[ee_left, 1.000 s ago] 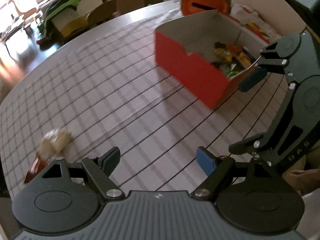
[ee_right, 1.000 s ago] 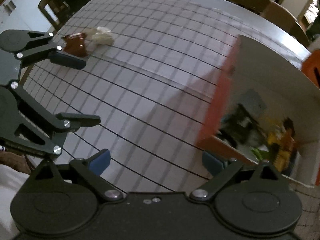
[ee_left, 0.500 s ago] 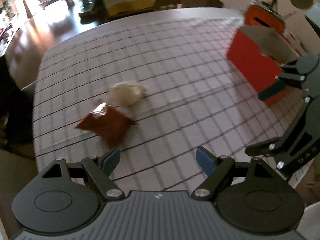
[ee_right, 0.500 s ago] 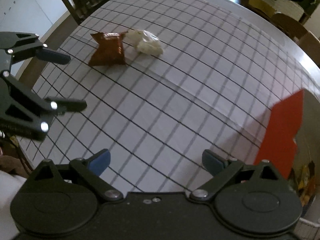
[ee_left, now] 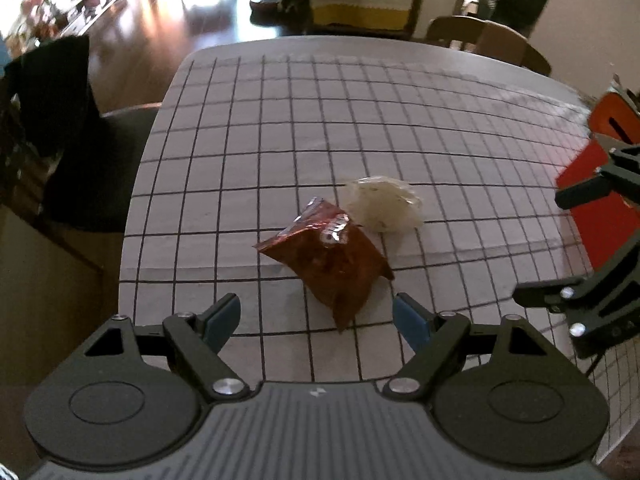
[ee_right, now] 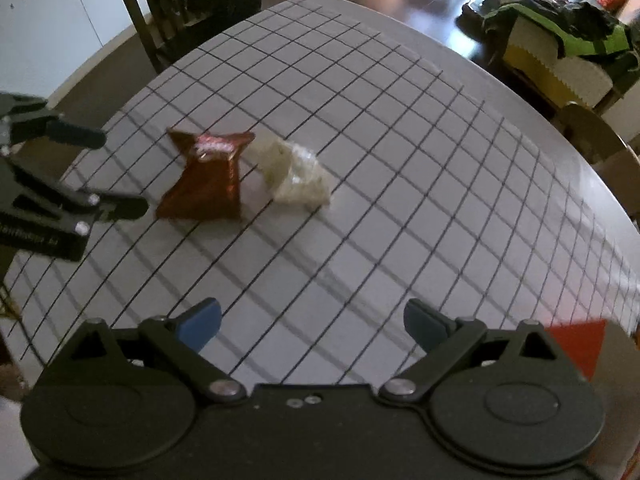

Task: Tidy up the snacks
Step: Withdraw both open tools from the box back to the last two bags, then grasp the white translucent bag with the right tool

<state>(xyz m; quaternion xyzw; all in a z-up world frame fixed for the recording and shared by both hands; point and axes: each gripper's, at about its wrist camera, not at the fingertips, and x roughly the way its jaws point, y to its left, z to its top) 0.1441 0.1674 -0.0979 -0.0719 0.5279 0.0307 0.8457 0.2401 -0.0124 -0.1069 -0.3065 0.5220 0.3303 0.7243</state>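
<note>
A dark red snack bag (ee_left: 332,264) lies on the grid-patterned tablecloth, and a clear bag of pale snacks (ee_left: 382,204) touches its far side. My left gripper (ee_left: 316,318) hovers open just short of the red bag, its near tip lying between the blue pads. In the right wrist view the red bag (ee_right: 206,178) and the pale bag (ee_right: 294,176) lie well ahead of my right gripper (ee_right: 312,326), which is open and empty. The left gripper (ee_right: 100,168) shows at that view's left, beside the red bag.
The red cardboard box (ee_left: 592,208) stands at the right edge of the left wrist view, and only its corner (ee_right: 578,344) shows in the right wrist view. Chairs (ee_right: 160,8) ring the table. The table's edge (ee_left: 132,200) runs close on the left.
Both grippers have swung away from the red box towards the two bags. The bags now sit nearer and more central in both views. Both stay open.
</note>
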